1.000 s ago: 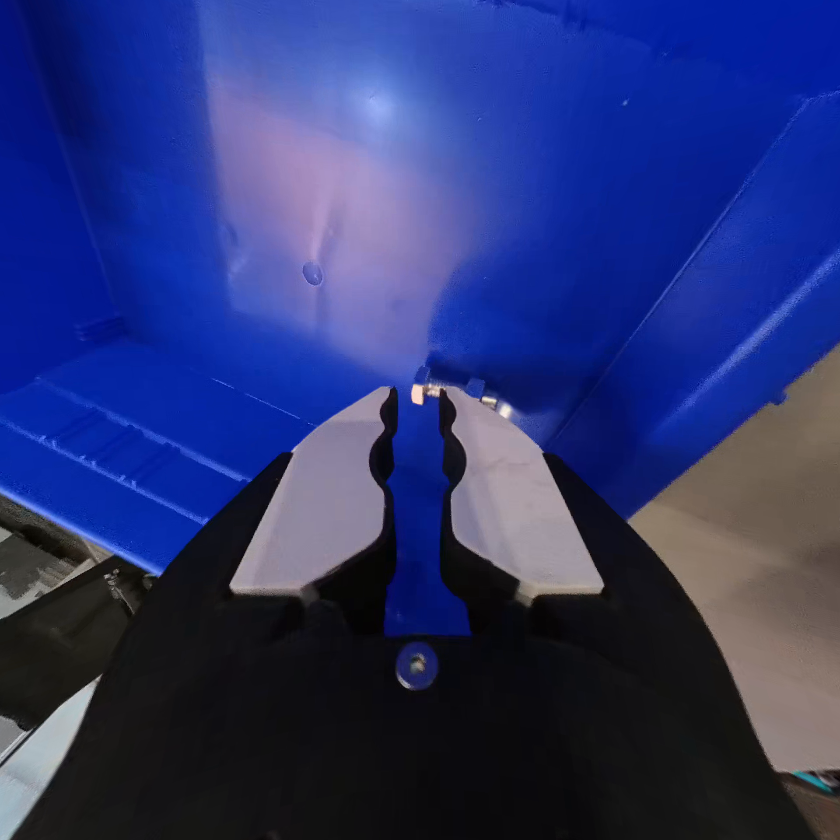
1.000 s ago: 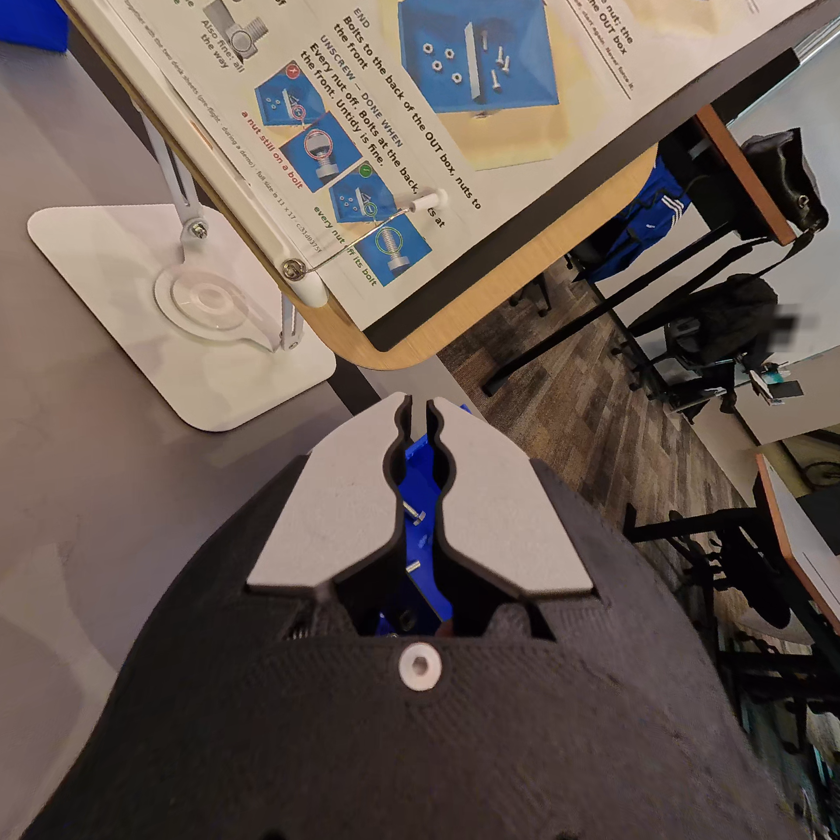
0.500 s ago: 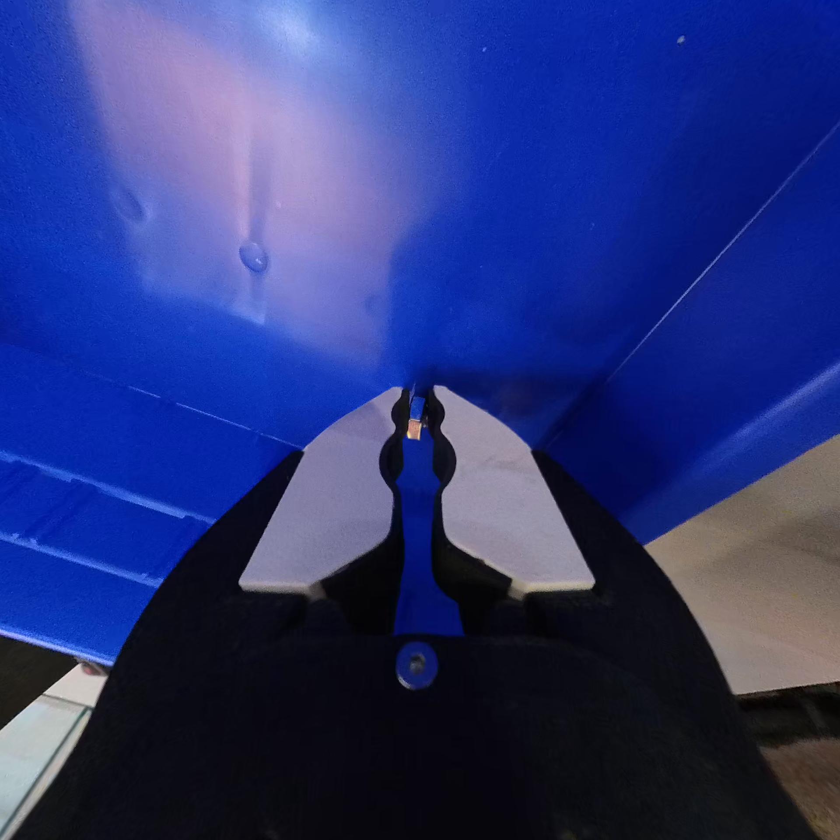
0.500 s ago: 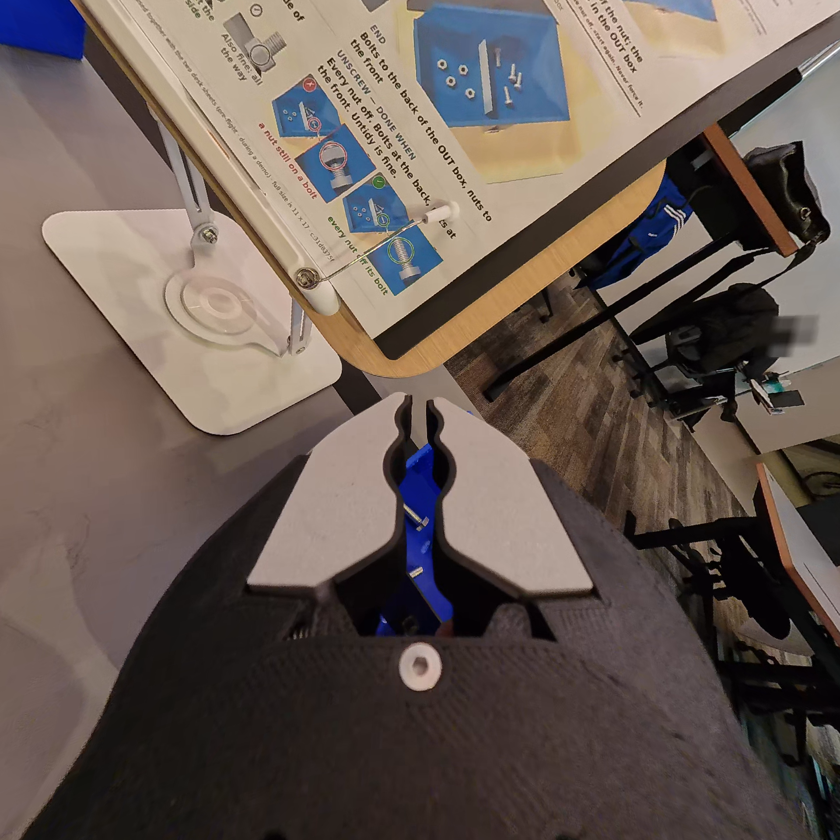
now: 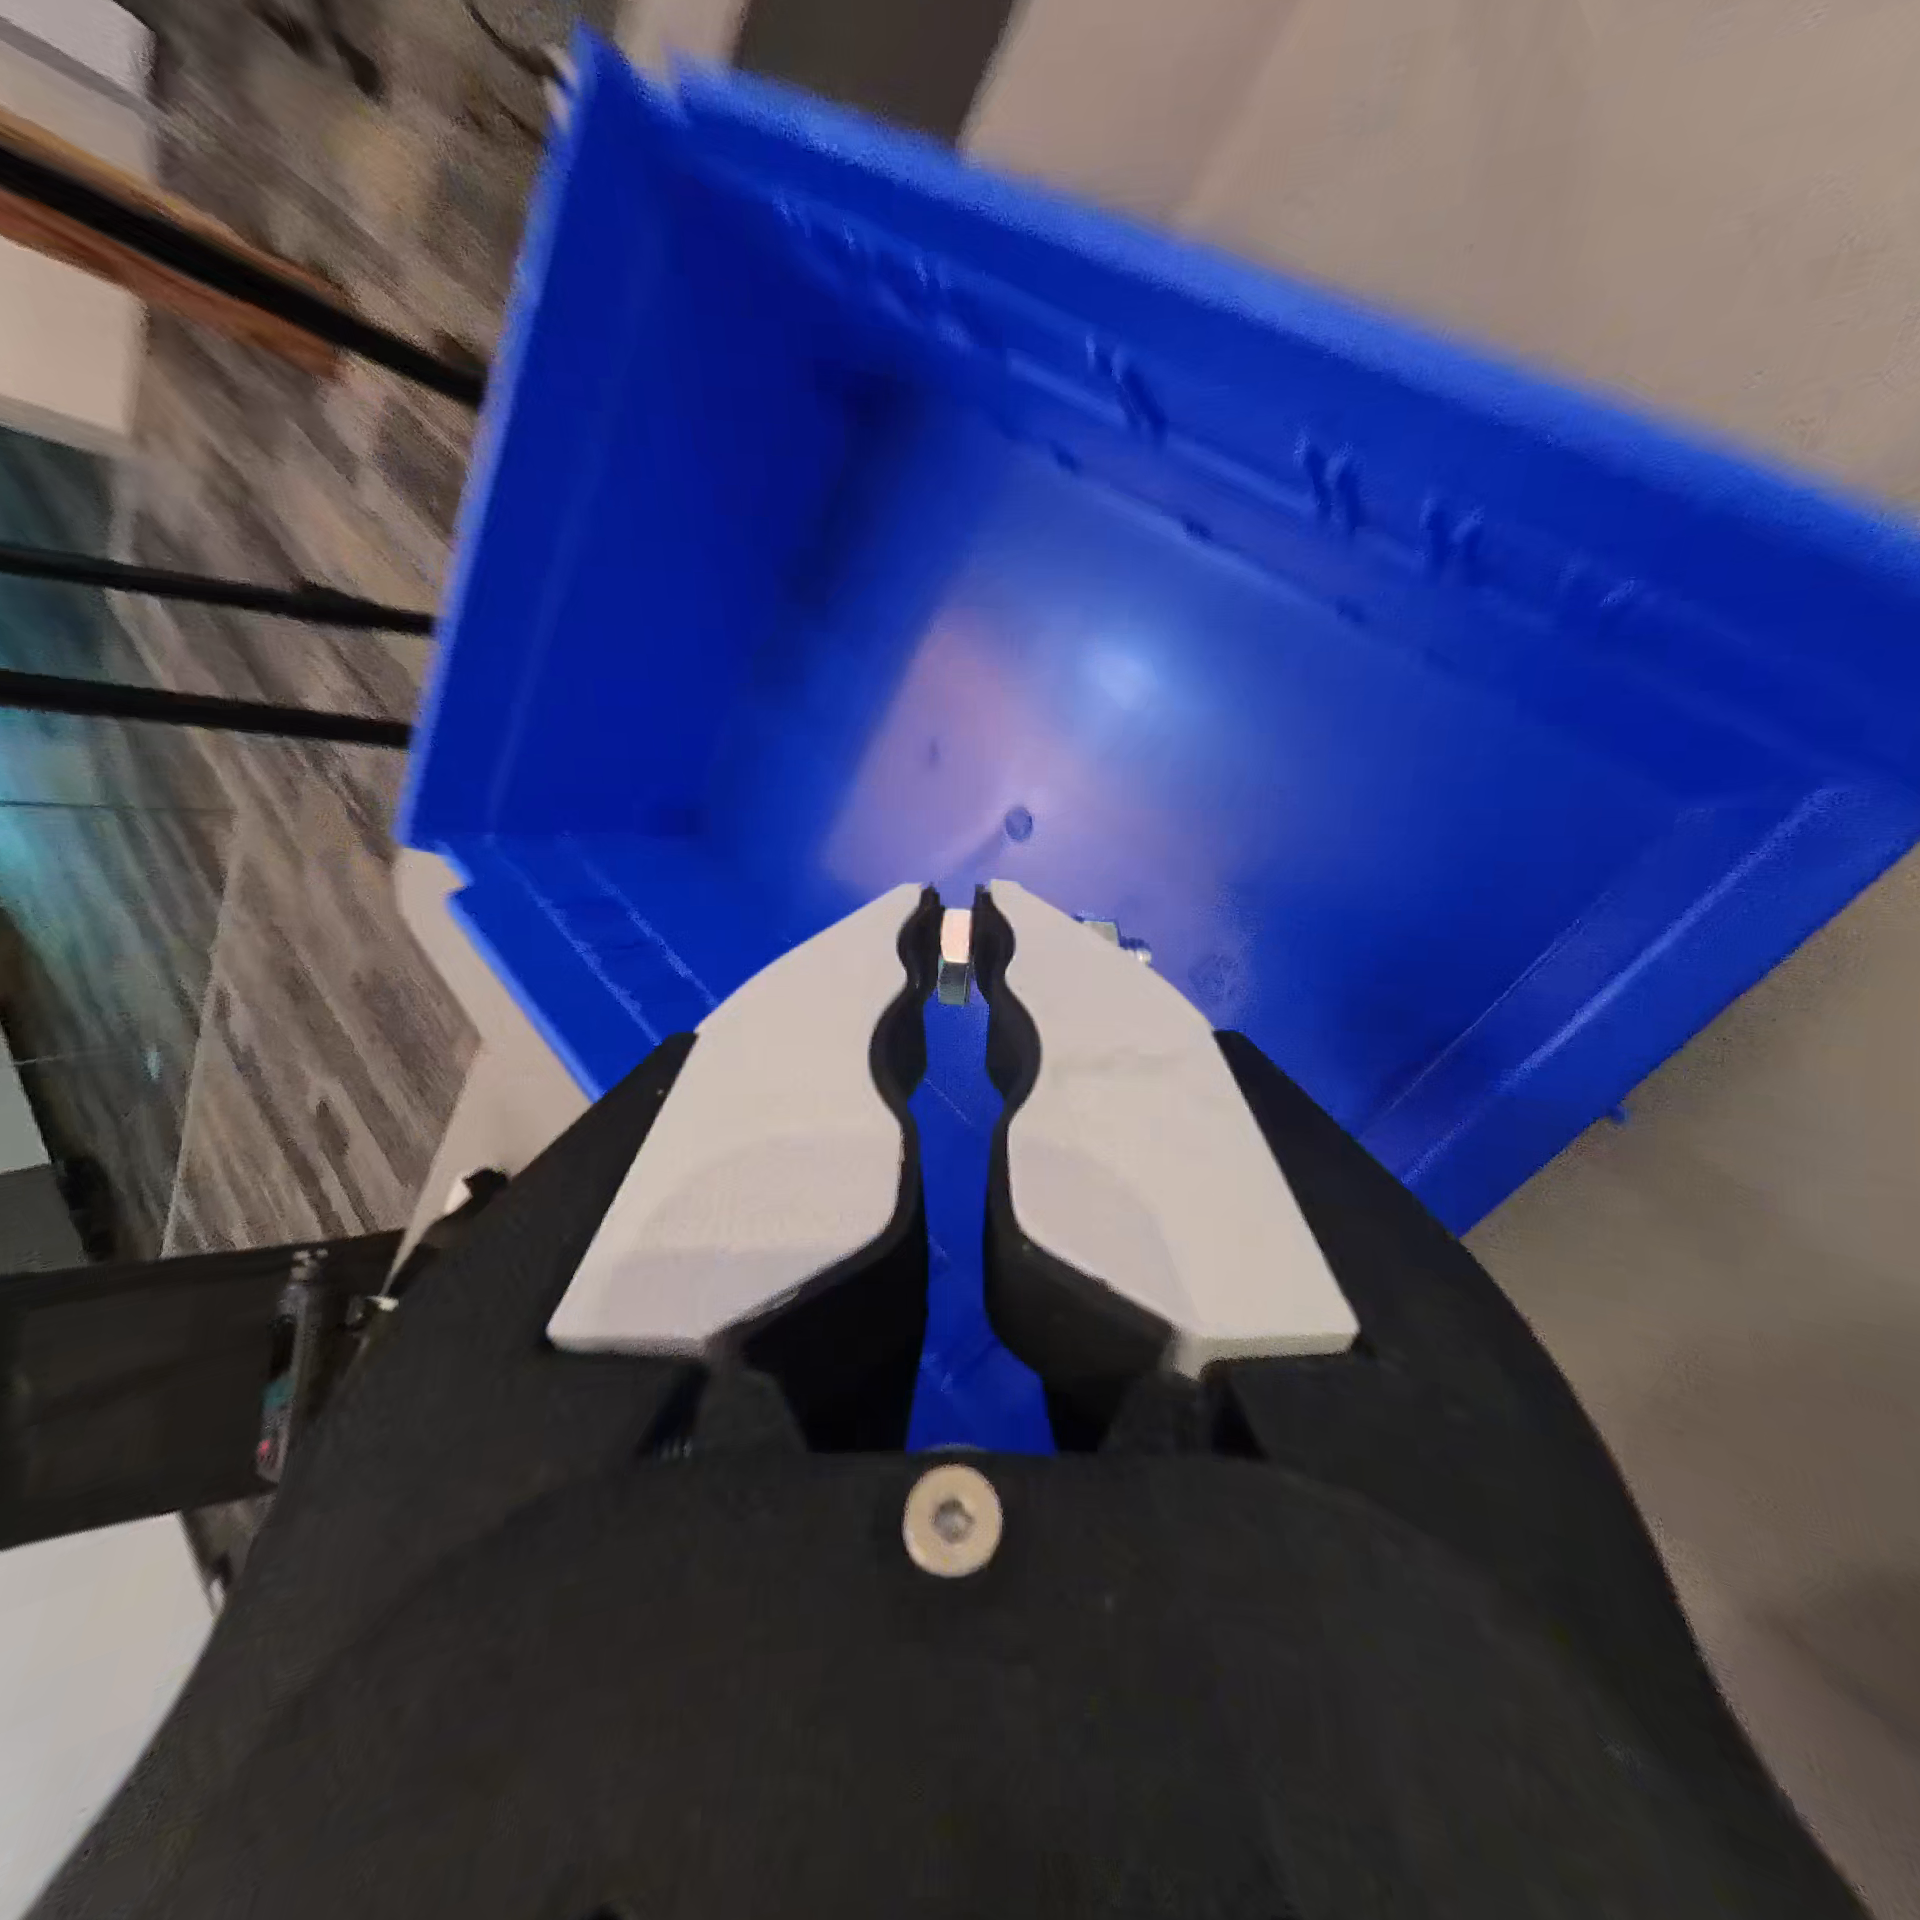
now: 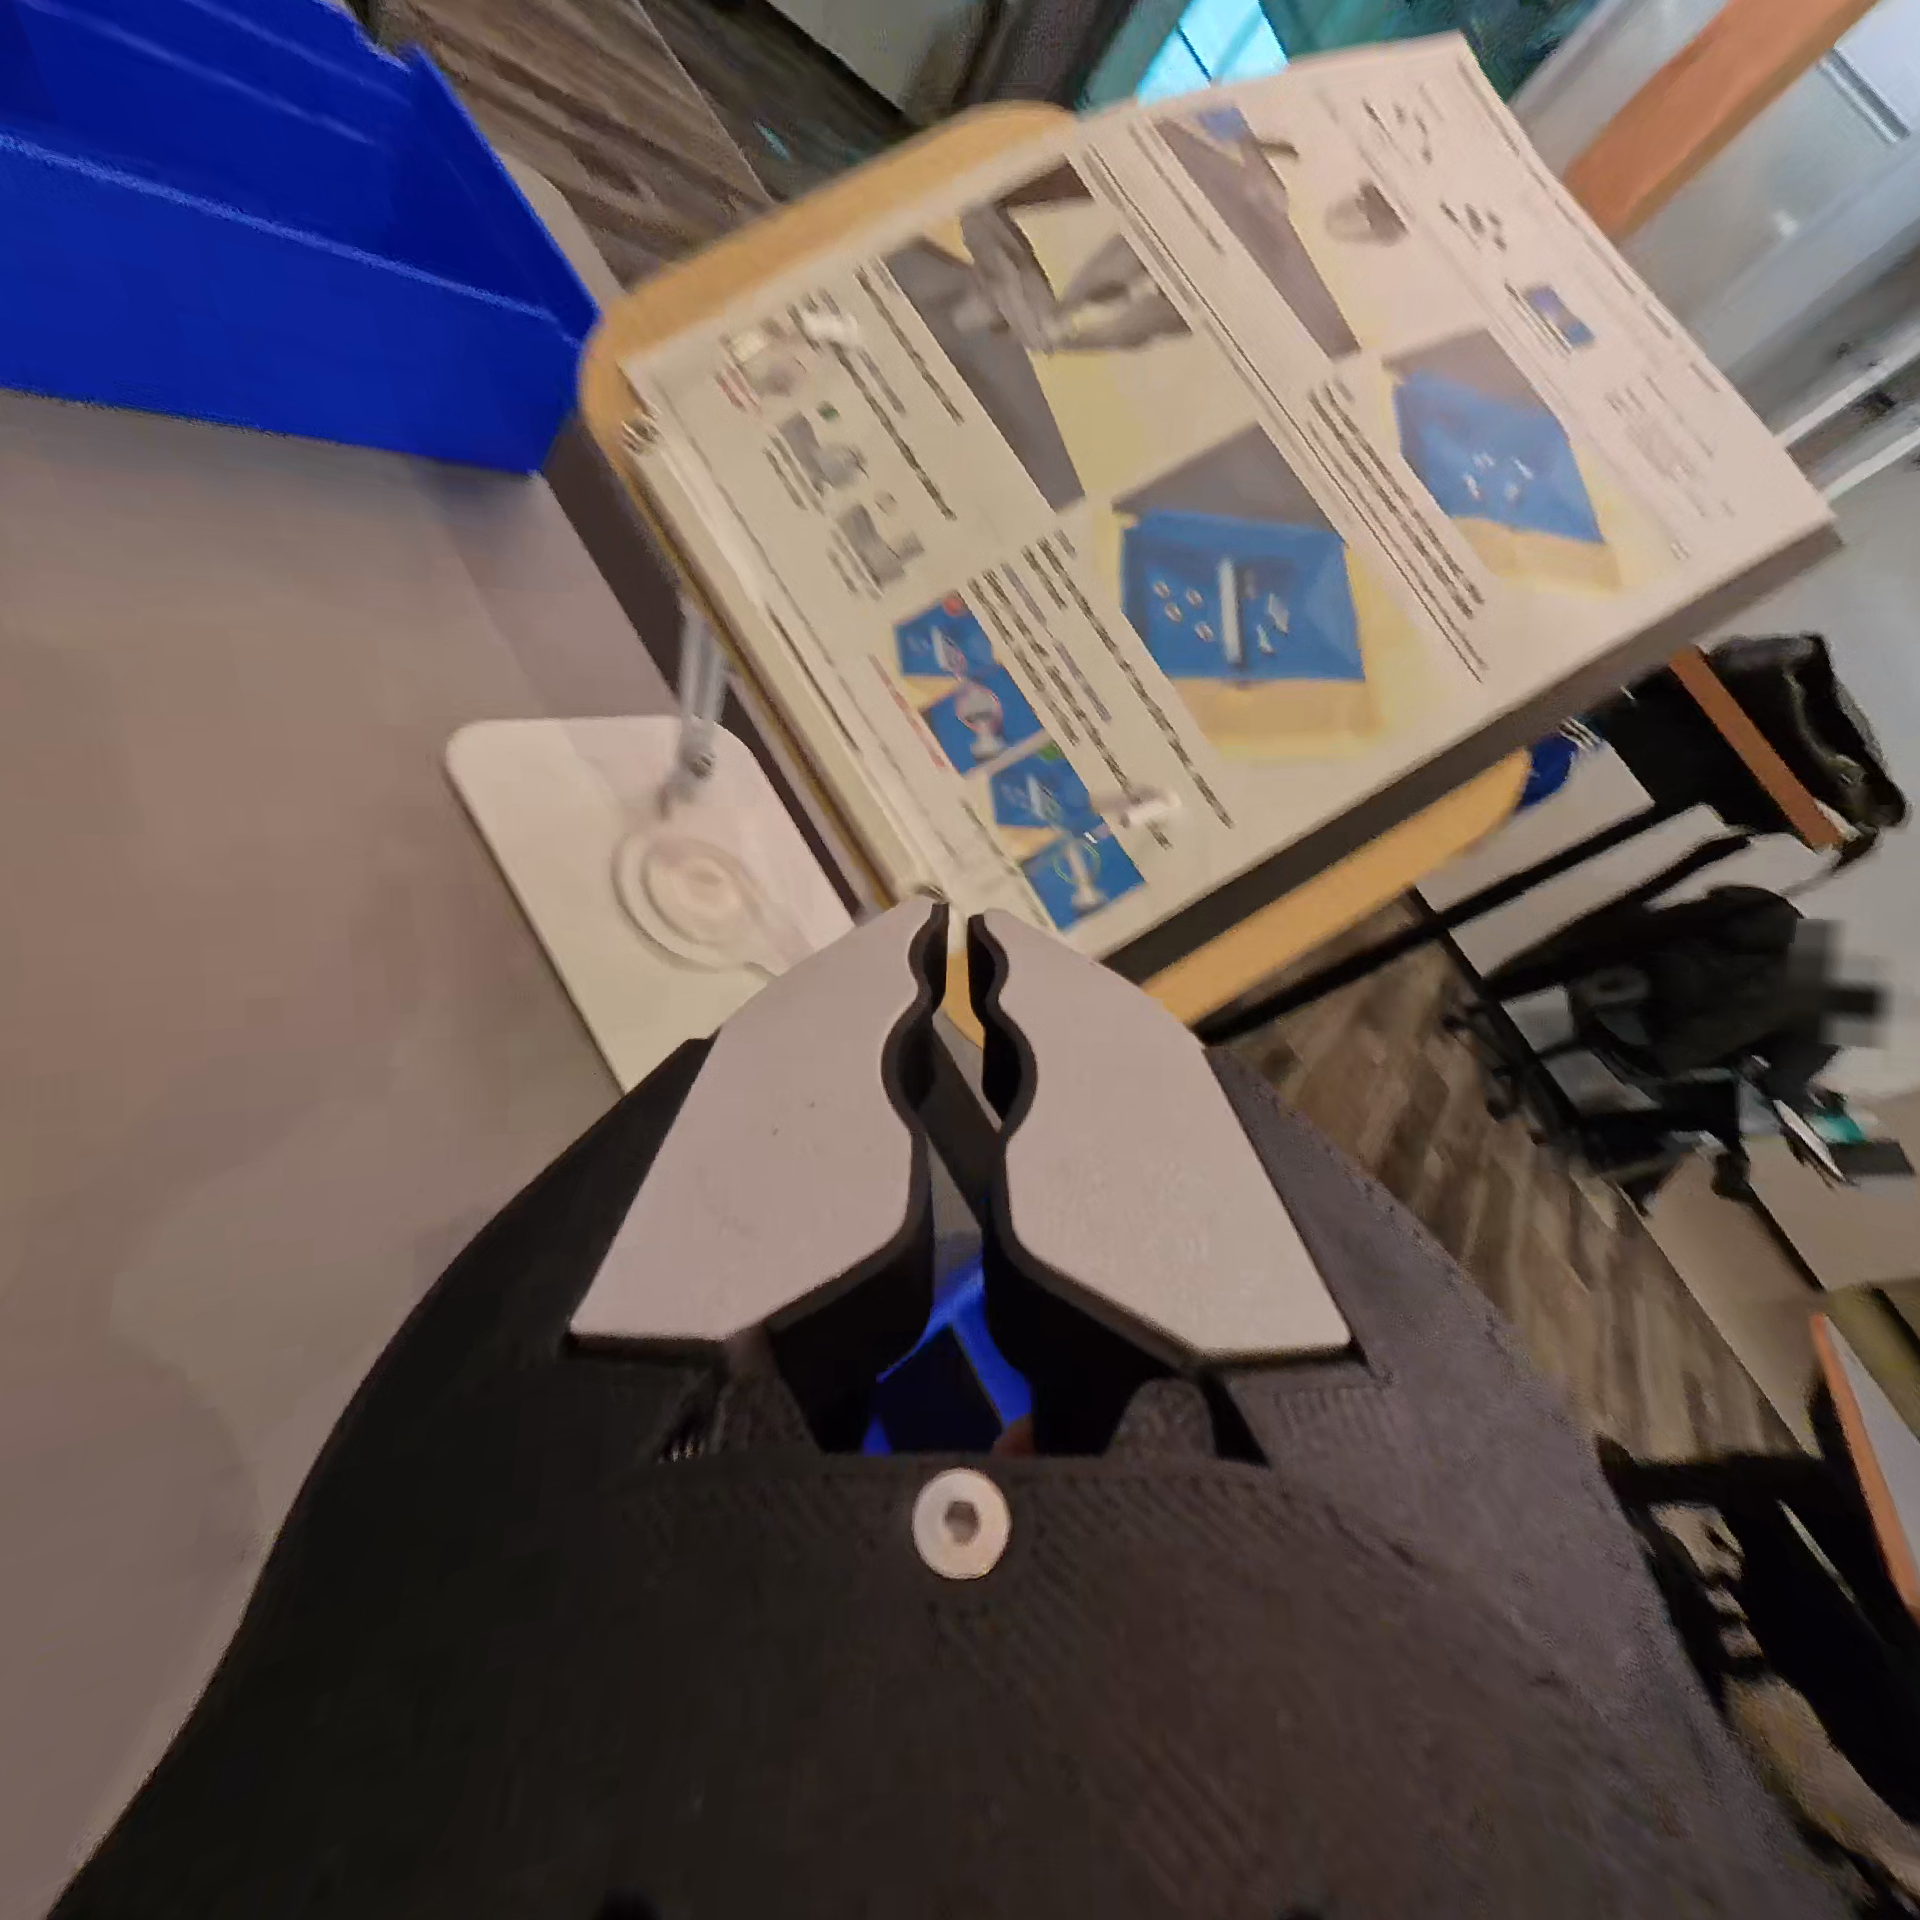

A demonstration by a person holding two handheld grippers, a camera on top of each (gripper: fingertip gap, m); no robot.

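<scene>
Between the grey fingertips of the left gripper (image 5: 954, 940) sits a small silver hex nut (image 5: 954, 964), pinched near the very tips and held above the open blue plastic bin (image 5: 665, 582). More small metal hardware (image 5: 1117, 935) lies on the bin's floor just right of the tips, partly hidden by the right finger. The bin rests on a grey tabletop (image 5: 1662, 208).

The right gripper (image 6: 956, 940) has its fingers nearly pressed together with only a thin gap and nothing visible between them; it hangs over the table edge, near a white stand base (image 6: 561, 810) carrying a tilted wooden board with printed instruction sheets (image 6: 1195, 540).

The nut's hold looks shallow, and the view is blurred, so it could twist or slip out.
</scene>
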